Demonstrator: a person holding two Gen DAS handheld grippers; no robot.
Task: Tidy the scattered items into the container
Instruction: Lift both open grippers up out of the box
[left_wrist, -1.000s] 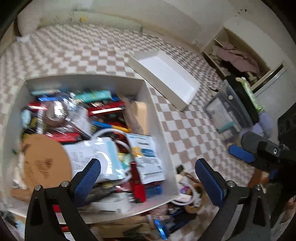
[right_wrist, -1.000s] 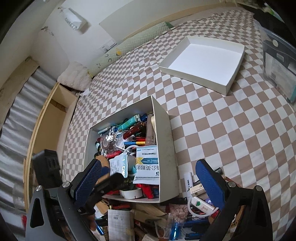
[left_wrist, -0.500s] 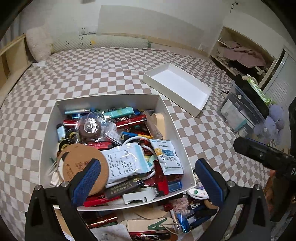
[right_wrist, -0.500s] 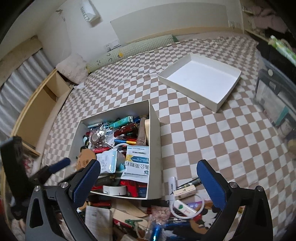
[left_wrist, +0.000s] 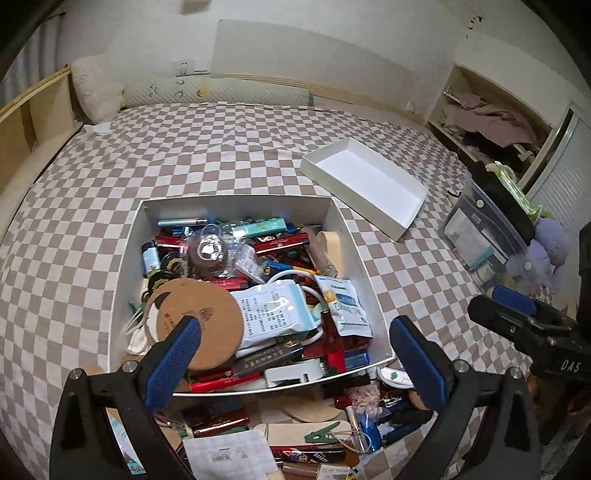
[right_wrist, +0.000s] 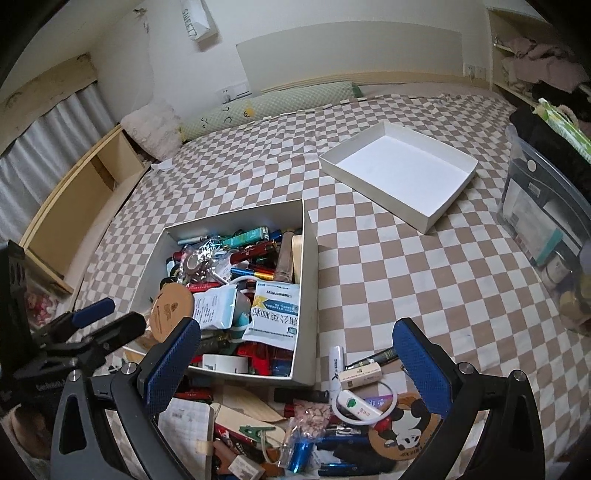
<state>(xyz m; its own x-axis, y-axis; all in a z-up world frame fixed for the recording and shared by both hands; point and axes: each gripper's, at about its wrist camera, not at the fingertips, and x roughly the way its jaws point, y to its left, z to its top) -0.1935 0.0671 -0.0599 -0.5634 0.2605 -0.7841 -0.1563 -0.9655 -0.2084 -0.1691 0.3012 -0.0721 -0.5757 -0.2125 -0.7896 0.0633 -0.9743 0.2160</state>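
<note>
Left gripper (left_wrist: 291, 354), right gripper (right_wrist: 295, 358): fingers apart, holding nothing.
Loose pile (right_wrist: 295, 424), nearest, on the checked bedspread (right_wrist: 424, 280): panda coaster (right_wrist: 404, 430), white tube (right_wrist: 335, 365), green clip (right_wrist: 255, 431), pens; all outstanding.
Container (left_wrist: 127, 258), just beyond: heaped near its rim.
Empty lid (right_wrist: 428, 218), farther right.
Judgement: mostly done.

I see an open white rectangular cardboard box (left_wrist: 347, 236) on the checkered bedspread, heaped with pens, sachets and a round cork coaster (left_wrist: 199, 326). Just in front of its near wall lies a loose pile of scattered small items (right_wrist: 332, 410): a white tube, a panda coaster (right_wrist: 404, 430), a green clip, blue pens.
</note>
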